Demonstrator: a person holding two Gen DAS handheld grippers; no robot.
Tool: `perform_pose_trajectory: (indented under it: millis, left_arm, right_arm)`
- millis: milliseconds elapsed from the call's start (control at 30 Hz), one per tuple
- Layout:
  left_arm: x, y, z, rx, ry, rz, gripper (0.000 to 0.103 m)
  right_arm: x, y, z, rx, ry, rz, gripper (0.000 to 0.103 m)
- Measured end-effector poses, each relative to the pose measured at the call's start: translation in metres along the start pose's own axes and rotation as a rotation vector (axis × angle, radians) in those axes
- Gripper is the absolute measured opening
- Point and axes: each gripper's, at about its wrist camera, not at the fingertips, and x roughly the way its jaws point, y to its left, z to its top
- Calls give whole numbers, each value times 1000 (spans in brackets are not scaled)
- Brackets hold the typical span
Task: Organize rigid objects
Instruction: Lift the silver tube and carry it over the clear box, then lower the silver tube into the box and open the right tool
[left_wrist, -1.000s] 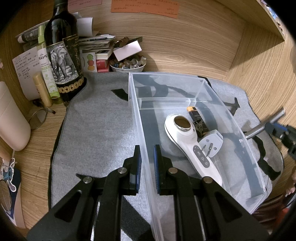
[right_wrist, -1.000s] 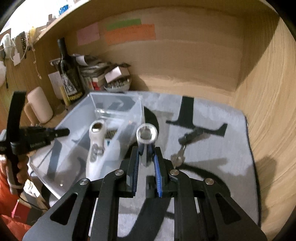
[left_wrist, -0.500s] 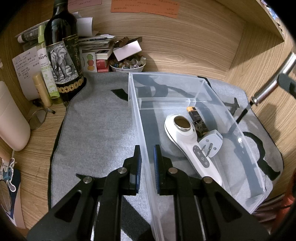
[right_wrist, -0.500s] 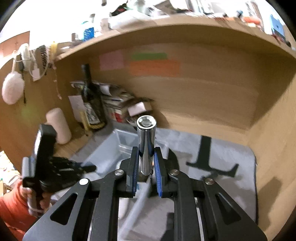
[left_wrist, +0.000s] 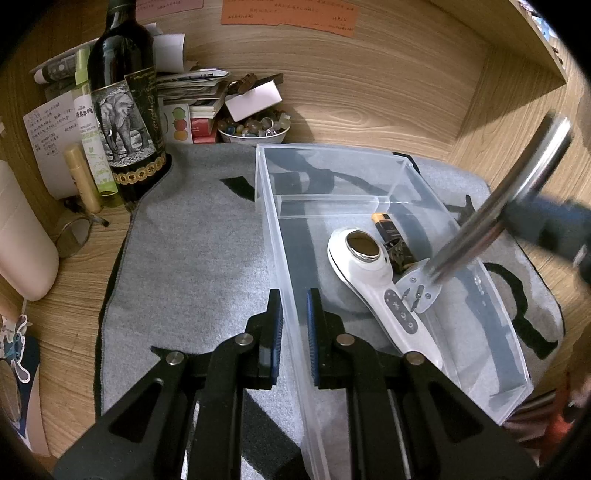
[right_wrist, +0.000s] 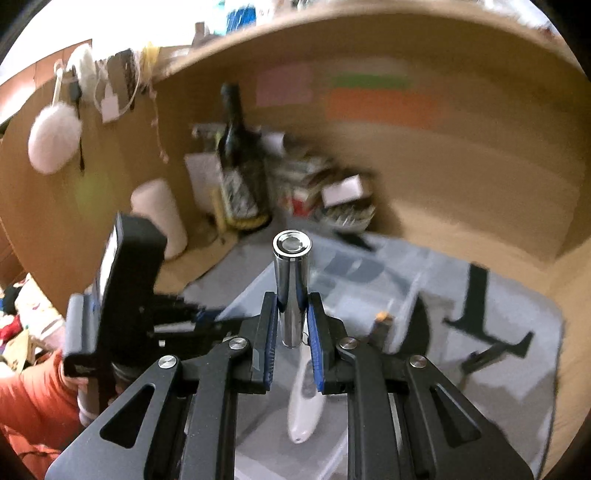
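A clear plastic bin (left_wrist: 332, 151) stands on the grey mat (left_wrist: 192, 240). Inside it lie a white handheld device (left_wrist: 369, 273), a battery (left_wrist: 384, 227) and a white plug adapter (left_wrist: 419, 293). My left gripper (left_wrist: 293, 314) is shut on the bin's left wall, which runs between its fingers. My right gripper (right_wrist: 291, 314) is shut on a shiny silver cylinder (right_wrist: 291, 280) that stands up between its pads. In the left wrist view the silver cylinder (left_wrist: 509, 199) slants over the bin's right side, blurred, with its lower end above the adapter. Below it in the right wrist view is the white device (right_wrist: 304, 398).
A wine bottle (left_wrist: 125, 110), a bowl of stones (left_wrist: 255, 129), stacked papers and small tubes crowd the back left corner. A cream cylinder (left_wrist: 22, 240) lies at the left. Wooden walls close the back and the right. A hand in an orange sleeve (right_wrist: 29, 398) holds the left gripper.
The right gripper has carried the silver cylinder up off the mat and leftward, to above the bin's right side. The left gripper has stayed on the bin wall.
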Motion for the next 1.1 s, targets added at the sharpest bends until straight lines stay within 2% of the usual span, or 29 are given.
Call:
perform_pose_trajectory:
  millis: [133, 367, 1000, 1100]
  left_arm:
    - [0, 0, 0, 0, -1, -2, 12]
    - [0, 0, 0, 0, -2, -2, 12]
    - [0, -1, 0, -1, -1, -3, 12]
    - [0, -1, 0, -1, 0, -3, 12]
  right_arm:
    - [26, 3, -11, -11, 95, 18, 15]
    - [51, -1, -19, -20, 208, 36, 15]
    - [85, -8, -6, -21, 328, 0, 16]
    - [85, -8, -8, -21, 322, -7, 23]
